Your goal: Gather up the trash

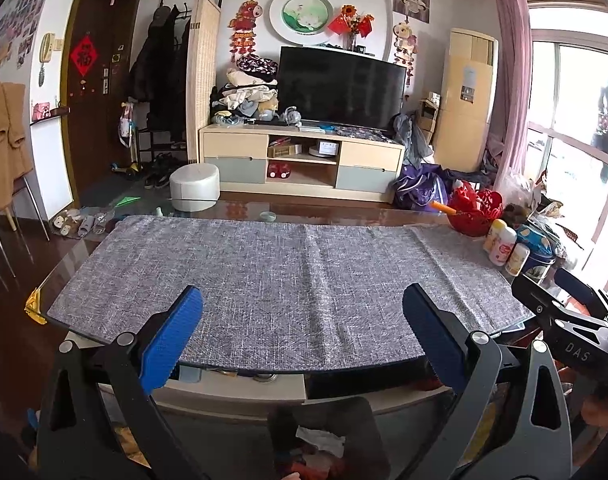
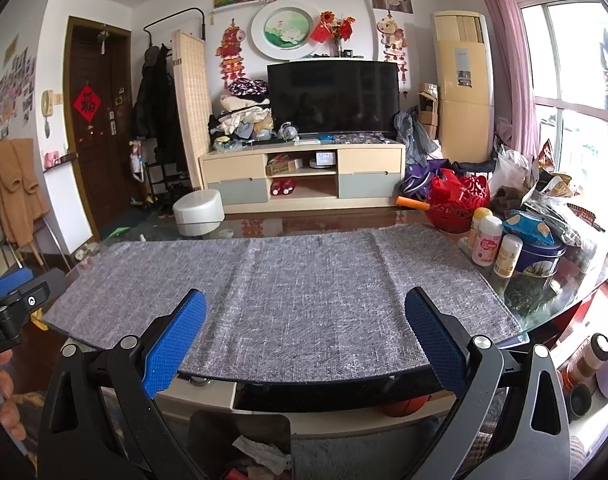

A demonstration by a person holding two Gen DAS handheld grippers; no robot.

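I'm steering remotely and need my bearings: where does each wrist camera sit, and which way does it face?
Left wrist: sits behind the open left gripper, facing across the grey mat toward the TV; the right gripper's black body intrudes at right.
Right wrist: behind the open right gripper, same heading; fingers of the person's hand show at left.
Shared: mat, TV, trash bin below the table edge.

Grey mat [image 1: 283, 280]; red basket [image 2: 460, 204]; perhaps lotion bottles [image 2: 490, 246].

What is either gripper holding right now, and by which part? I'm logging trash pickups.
Nothing. The left gripper and right gripper both hang open over the grey mat, with nothing between their fingers.
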